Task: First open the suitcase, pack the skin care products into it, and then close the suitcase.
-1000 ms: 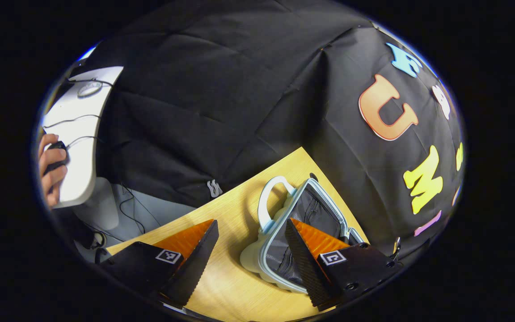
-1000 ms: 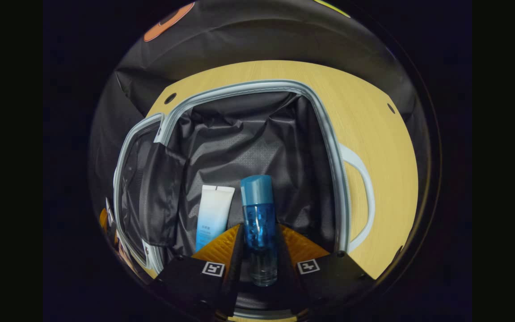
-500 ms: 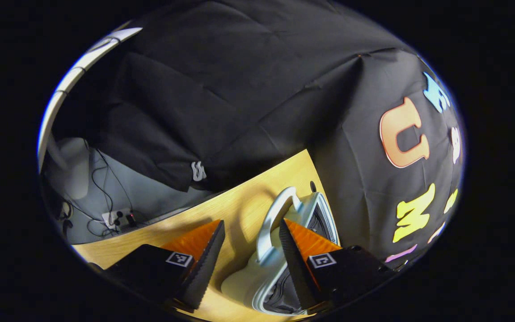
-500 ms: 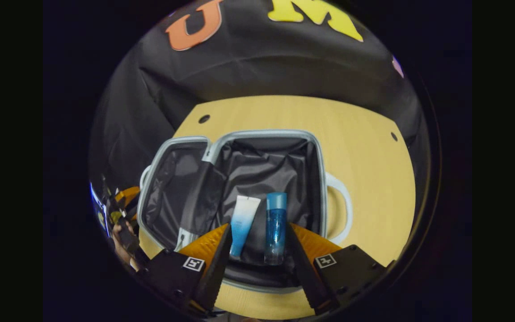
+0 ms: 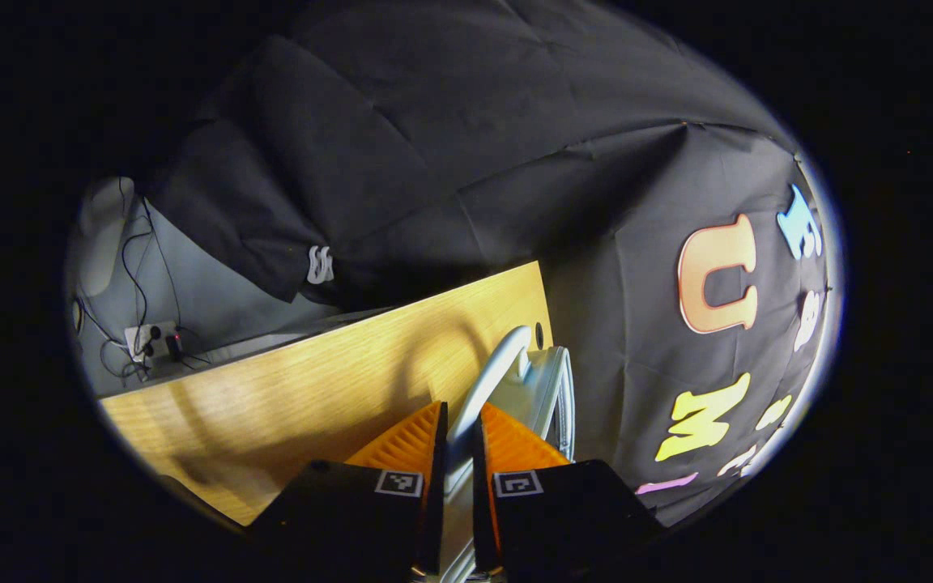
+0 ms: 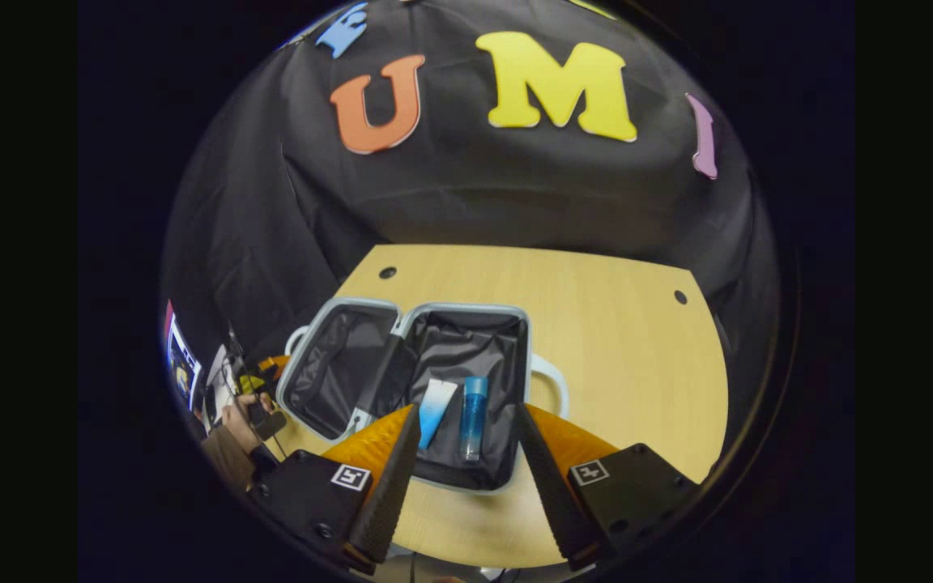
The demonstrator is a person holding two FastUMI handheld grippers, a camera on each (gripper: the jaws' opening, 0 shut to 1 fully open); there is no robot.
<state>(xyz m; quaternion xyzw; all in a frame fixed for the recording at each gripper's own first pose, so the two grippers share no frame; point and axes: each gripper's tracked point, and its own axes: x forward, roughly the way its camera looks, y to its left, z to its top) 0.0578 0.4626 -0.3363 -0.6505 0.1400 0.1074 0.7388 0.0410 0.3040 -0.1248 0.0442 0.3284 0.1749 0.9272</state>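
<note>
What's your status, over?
Left hand-held gripper shut on the lid handle. Right hand-held gripper open, above the suitcase. Tube and blue bottle inside, lid open. Nothing blocking.

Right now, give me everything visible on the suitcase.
The suitcase lies open flat on the wooden table, two pale hard-looking shells side by side with grey-blue rims and crinkled dark lining. Each outer side carries a white loop handle. A white-to-blue tube and a blue bottle lie side by side in the right half. In the left gripper view, the left tool is closed on the lid's handle. The right tool hangs open above it, touching nothing.
</note>
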